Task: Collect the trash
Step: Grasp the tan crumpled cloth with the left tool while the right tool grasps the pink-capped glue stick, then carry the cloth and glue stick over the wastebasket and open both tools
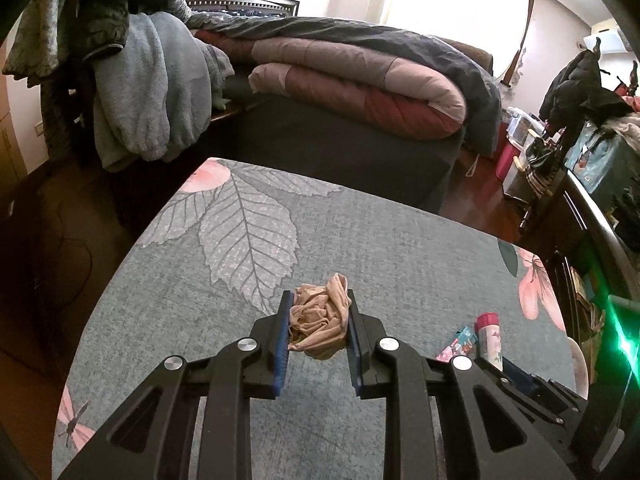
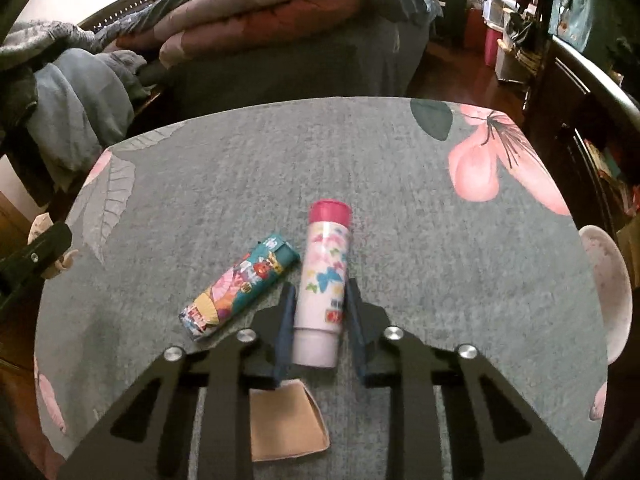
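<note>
Tilting downward, left tool (image 1: 319, 320) clamps crumpled wad (image 1: 319, 326); right tool (image 2: 320, 320) grips tube (image 2: 323, 280).

Black tool (image 1: 319, 320), blue pads (image 1: 283, 328), silver screws (image 1: 247, 345)

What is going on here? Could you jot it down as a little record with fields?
Surface: table under a grey floral cloth
Left claw: shut on a crumpled beige wad
Right claw: closed around a pink-capped tube
Beside the tube: colourful wrapper, lying flat
Near edge: beige paper piece
Background: bed with folded quilt
</note>
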Action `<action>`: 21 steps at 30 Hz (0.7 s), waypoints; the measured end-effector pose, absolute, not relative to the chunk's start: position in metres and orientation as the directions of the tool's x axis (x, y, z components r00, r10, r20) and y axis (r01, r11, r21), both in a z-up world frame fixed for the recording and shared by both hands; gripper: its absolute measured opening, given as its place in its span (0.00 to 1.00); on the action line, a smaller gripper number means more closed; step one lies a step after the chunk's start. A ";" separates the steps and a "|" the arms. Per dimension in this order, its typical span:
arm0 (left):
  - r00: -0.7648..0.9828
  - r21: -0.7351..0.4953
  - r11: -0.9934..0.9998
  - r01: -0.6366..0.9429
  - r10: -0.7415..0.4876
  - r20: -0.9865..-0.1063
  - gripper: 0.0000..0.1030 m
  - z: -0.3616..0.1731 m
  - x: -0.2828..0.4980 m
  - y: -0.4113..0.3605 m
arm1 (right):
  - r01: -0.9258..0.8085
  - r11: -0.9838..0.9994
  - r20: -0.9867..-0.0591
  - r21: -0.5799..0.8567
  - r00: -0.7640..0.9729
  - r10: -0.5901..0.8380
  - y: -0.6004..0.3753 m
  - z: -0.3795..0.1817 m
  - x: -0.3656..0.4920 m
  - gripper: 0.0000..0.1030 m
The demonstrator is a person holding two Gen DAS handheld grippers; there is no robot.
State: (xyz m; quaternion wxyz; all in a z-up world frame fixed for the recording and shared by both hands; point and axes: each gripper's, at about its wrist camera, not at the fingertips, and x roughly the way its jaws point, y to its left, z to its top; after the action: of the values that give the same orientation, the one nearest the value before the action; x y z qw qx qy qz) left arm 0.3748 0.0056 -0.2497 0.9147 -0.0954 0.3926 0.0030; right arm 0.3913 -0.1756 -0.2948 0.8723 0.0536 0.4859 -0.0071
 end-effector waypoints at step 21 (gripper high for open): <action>0.732 -0.154 0.988 -0.005 -0.102 -0.674 0.24 -0.209 0.341 -0.043 | 0.109 0.968 -0.780 0.226 0.616 0.113 -0.247 -0.256 0.319 0.23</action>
State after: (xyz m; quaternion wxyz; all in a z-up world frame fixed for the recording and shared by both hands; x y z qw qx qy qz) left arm 0.3414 -0.0427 -0.2093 0.9277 -0.0729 0.3653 -0.0261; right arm 0.3192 -0.2468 -0.2560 0.8900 0.1267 0.4381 0.0010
